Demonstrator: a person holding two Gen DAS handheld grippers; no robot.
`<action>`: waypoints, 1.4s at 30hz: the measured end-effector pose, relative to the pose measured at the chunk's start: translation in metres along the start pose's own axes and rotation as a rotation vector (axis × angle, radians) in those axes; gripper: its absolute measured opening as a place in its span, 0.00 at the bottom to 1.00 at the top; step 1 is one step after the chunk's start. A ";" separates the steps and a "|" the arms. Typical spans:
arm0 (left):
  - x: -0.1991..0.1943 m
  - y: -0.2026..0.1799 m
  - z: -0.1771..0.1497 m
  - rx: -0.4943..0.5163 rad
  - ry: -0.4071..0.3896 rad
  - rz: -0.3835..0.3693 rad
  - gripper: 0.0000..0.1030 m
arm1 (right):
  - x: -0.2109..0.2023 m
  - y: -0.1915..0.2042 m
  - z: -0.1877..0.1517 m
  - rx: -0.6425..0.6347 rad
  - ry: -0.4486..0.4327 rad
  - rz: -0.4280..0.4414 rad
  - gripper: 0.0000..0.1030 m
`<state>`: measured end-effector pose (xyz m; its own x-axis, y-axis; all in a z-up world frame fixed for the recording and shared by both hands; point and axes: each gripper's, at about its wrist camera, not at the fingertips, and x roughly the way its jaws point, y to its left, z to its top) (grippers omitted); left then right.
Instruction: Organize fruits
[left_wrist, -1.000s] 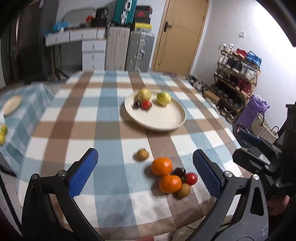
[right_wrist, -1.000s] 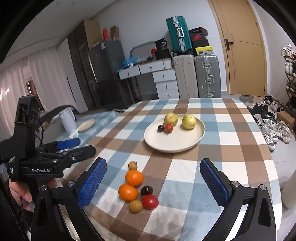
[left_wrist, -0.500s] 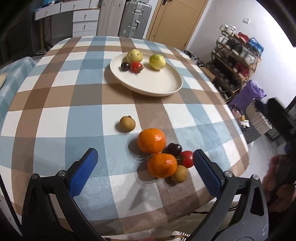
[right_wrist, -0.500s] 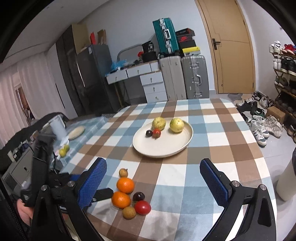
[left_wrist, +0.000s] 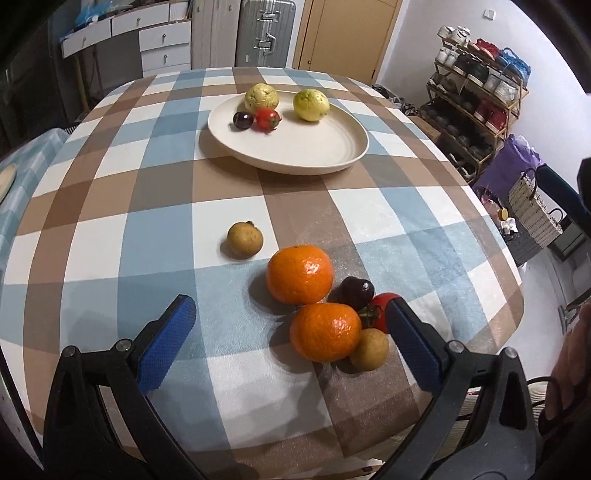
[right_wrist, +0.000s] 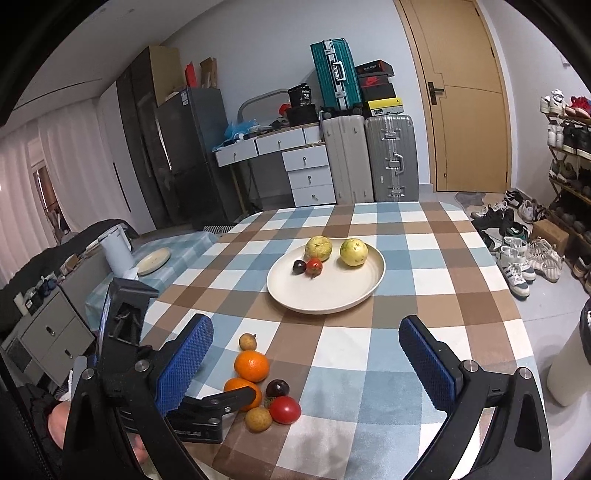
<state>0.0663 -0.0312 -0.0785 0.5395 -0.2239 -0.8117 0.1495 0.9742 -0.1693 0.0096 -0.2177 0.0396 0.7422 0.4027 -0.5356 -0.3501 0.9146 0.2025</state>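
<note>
A cream plate (left_wrist: 295, 155) on the checked tablecloth holds two yellow-green fruits (left_wrist: 311, 105), a dark cherry (left_wrist: 242, 120) and a red tomato (left_wrist: 267, 119). Nearer the table's front edge lie two oranges (left_wrist: 299, 274) (left_wrist: 325, 331), a dark cherry (left_wrist: 356, 291), a red tomato (left_wrist: 380, 310) and two small brown fruits (left_wrist: 245, 239) (left_wrist: 369, 349). My left gripper (left_wrist: 286, 314) is open, low over this cluster, with the near orange between its blue pads. My right gripper (right_wrist: 304, 326) is open and holds nothing, higher up, facing the plate (right_wrist: 332, 291). The right wrist view shows the left gripper's fingers (right_wrist: 225, 400) beside the near orange (right_wrist: 240, 387).
The table's front edge (left_wrist: 258, 448) is close below the fruit cluster. A lower table at the left carries a small plate (right_wrist: 153, 260) and a white kettle (right_wrist: 118, 247). Suitcases (right_wrist: 391, 155) and drawers stand behind, and a shoe rack (left_wrist: 476, 99) stands to the right. A hand (left_wrist: 570, 365) shows at the right edge.
My left gripper has come forward and down, so the fruit cluster now sits between its pads. The right gripper has shifted only slightly, and both stay open.
</note>
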 end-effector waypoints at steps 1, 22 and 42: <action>0.002 -0.001 0.000 0.002 0.003 -0.004 0.99 | 0.000 0.000 0.000 0.002 0.003 0.002 1.00; 0.014 0.001 -0.004 -0.027 0.083 -0.114 0.60 | -0.001 -0.003 -0.001 0.022 0.013 -0.001 1.00; 0.009 0.000 -0.006 -0.024 0.082 -0.181 0.37 | -0.002 -0.004 -0.001 0.029 0.021 -0.004 1.00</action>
<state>0.0660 -0.0331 -0.0895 0.4359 -0.3929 -0.8097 0.2179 0.9190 -0.3286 0.0086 -0.2225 0.0387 0.7311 0.3987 -0.5537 -0.3306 0.9169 0.2237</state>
